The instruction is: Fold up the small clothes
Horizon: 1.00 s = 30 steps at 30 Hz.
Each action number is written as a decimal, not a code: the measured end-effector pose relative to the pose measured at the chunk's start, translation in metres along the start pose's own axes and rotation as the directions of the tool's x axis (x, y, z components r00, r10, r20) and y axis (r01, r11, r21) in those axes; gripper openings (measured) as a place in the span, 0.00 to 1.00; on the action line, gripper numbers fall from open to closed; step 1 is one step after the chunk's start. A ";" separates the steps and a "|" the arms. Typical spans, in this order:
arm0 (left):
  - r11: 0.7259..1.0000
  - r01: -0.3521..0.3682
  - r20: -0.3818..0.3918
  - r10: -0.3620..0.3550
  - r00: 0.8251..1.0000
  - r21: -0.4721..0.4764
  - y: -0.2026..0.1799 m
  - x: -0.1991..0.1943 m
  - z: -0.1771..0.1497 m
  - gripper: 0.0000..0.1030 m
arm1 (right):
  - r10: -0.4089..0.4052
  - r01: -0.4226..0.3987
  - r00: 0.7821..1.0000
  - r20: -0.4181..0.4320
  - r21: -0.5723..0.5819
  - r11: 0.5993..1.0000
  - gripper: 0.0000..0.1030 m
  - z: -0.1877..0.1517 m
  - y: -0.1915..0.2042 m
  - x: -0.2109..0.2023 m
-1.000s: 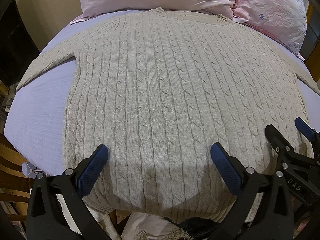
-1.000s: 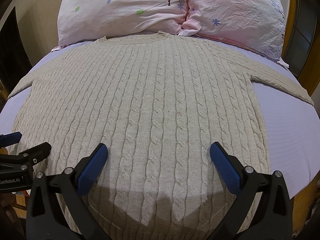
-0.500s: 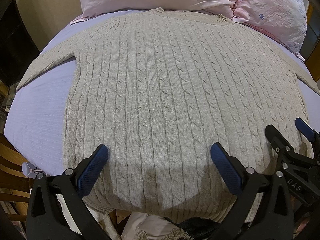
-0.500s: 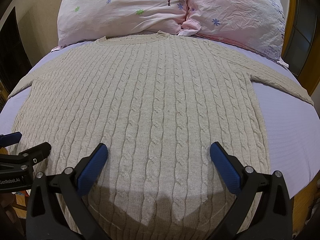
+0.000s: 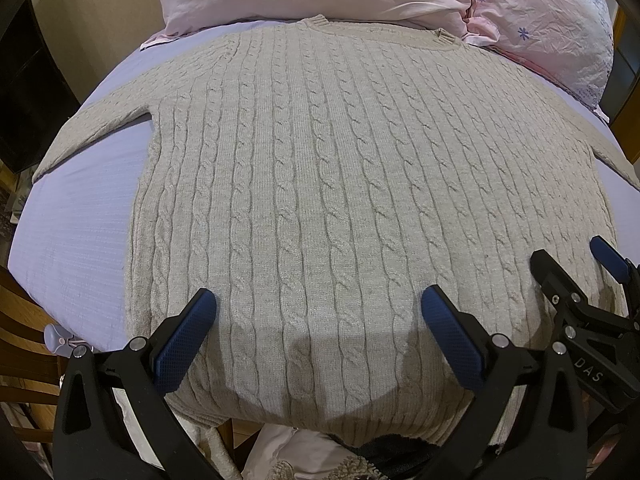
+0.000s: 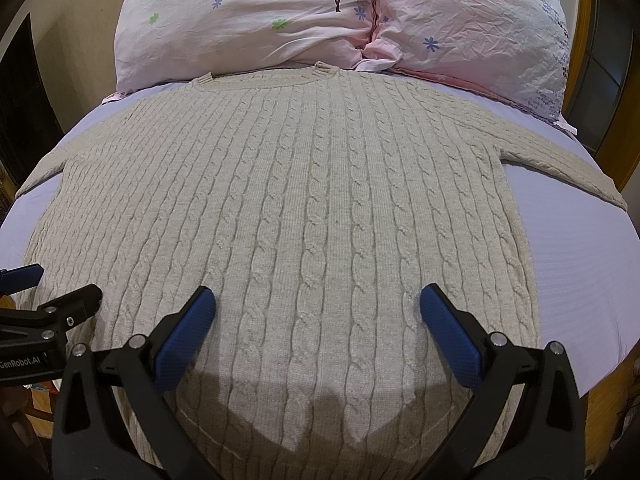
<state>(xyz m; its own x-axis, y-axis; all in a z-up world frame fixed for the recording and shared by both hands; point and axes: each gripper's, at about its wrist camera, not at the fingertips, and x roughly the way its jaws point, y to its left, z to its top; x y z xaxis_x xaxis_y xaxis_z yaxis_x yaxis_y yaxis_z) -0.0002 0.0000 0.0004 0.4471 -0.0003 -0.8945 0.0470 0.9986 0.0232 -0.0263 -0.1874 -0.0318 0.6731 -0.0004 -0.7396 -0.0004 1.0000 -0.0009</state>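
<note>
Bed: lavender sheet (image 5: 76,240) covers the mattress; bare sheet shows on both sides of the garment.
Pillows: two pink floral pillows (image 6: 248,28) side by side at the head of the bed, just beyond the sweater's collar.
Sweater: beige cable-knit sweater (image 5: 340,184) lies flat and unfolded on the sheet, collar (image 6: 320,70) toward the pillows, hem at the near edge of the bed; both sleeves spread outward, the left sleeve (image 5: 100,128) angled toward the bed's left edge, the right sleeve (image 6: 560,164) toward its right edge.
Left claw: left claw (image 5: 318,312) released, blue pads wide apart, poised over the sweater's lower left part near the hem and holding nothing.
Right claw: right claw (image 6: 318,310) released, blue pads wide apart, over the sweater's lower right part, holding nothing.
Relation: the two claws sit side by side along the hem, each visible at the edge of the other's view.
Shadow: both claws cast shadows on the knit by the hem.
</note>
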 end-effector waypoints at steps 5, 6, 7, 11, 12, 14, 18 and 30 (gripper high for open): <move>1.000 0.000 0.000 0.000 1.000 0.000 0.000 0.000 0.000 0.99 | 0.000 0.000 1.000 0.000 0.000 1.000 0.98 0.000 0.000 0.000; 1.000 0.000 0.000 0.000 1.000 0.000 0.000 0.000 0.000 0.99 | 0.000 0.000 1.000 0.000 0.000 1.000 0.98 0.000 0.000 0.000; 1.000 0.000 0.000 0.000 1.000 0.000 0.000 0.000 0.000 0.99 | 0.000 0.000 1.000 0.000 0.000 1.000 0.98 0.000 0.000 0.000; 1.000 0.000 0.000 0.000 1.000 0.000 0.000 0.000 0.000 0.99 | 0.000 0.000 1.000 -0.001 0.000 1.000 0.98 0.000 0.000 0.000; 1.000 0.000 0.000 0.000 1.000 0.000 0.000 0.000 0.000 0.99 | 0.000 0.000 1.000 0.000 0.000 1.000 0.98 0.000 0.000 0.000; 1.000 0.000 0.000 0.000 1.000 0.000 0.000 0.000 0.000 0.99 | 0.000 0.000 1.000 -0.001 -0.001 1.000 0.98 0.000 0.000 0.000; 1.000 -0.002 -0.004 0.001 1.000 -0.001 0.000 0.000 0.000 0.99 | 0.000 0.000 1.000 0.000 -0.001 1.000 0.98 0.000 0.000 0.000; 1.000 -0.004 0.008 0.004 1.000 0.000 0.001 -0.002 0.000 0.99 | 0.113 -0.115 0.992 0.063 0.022 0.993 0.98 0.008 -0.029 -0.007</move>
<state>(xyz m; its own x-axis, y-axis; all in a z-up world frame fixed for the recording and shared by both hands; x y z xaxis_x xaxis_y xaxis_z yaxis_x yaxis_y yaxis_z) -0.0009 0.0014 0.0025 0.4544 0.0031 -0.8908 0.0450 0.9986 0.0265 -0.0254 -0.2166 -0.0216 0.7141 0.1131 -0.6908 -0.0618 0.9932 0.0987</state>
